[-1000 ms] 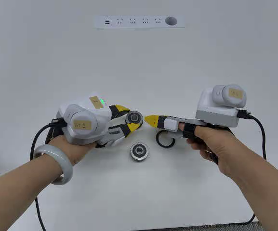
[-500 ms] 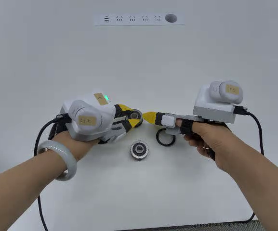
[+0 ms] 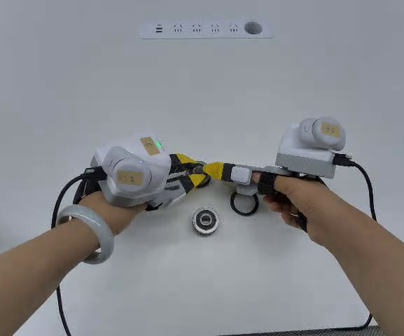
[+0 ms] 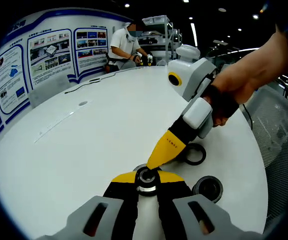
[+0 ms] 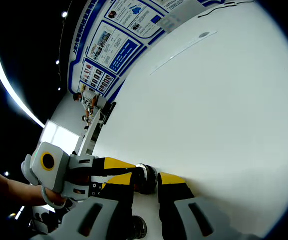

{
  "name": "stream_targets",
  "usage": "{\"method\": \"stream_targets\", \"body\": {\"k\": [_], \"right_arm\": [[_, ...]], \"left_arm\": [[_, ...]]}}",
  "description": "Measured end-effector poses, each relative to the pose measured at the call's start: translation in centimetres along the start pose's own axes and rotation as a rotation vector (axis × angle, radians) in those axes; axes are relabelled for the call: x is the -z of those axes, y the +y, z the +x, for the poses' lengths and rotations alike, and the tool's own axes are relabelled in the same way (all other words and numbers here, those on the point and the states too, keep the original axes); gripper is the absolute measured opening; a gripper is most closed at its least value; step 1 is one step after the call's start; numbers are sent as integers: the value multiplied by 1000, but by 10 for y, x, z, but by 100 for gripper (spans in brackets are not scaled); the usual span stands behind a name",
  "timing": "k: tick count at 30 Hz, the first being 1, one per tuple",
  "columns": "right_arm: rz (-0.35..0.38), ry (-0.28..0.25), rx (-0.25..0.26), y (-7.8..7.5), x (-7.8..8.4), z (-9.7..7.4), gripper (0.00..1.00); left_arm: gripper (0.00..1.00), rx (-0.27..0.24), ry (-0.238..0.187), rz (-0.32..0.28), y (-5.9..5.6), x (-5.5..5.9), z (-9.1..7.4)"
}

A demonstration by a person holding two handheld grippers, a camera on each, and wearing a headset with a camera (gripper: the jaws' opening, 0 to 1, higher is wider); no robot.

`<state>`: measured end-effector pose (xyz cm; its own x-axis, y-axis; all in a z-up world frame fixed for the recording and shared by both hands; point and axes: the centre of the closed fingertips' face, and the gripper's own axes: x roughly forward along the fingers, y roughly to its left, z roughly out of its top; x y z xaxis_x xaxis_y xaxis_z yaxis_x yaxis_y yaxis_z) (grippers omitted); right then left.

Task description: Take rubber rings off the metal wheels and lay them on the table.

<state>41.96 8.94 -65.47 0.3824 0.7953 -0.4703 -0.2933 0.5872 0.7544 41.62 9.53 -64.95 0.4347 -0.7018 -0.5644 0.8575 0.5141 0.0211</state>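
- Head view: the left tongs [image 3: 191,171] pinch a metal wheel [image 3: 201,170] mid-bench [image 3: 293,84], and the right tongs [image 3: 216,170] meet it tip-on. A loose rubber ring [image 3: 244,204] and a second wheel [image 3: 206,220] lie close by. A power strip [image 3: 205,29] sits well apart.
- Left gripper view: the right tongs' yellow tip touches the pinched wheel's rim, with the ring just beyond.
- Right gripper view: the right tongs flank the wheel; whether they press it, I cannot tell.
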Motion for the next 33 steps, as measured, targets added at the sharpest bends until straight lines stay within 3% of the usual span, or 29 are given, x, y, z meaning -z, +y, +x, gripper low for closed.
{"method": "stream_targets", "body": {"k": [16,22,33], "right_arm": [[61,30,-52,4,7,-1,19],[44,24,-39,3,6,-4,17],[19,24,-16,-1,5,-7,5]], "left_arm": [[14,-4,0,-1,0,1,0],[14,-3,2,1,0,1,0],[14,0,3,2,0,2,0]]}}
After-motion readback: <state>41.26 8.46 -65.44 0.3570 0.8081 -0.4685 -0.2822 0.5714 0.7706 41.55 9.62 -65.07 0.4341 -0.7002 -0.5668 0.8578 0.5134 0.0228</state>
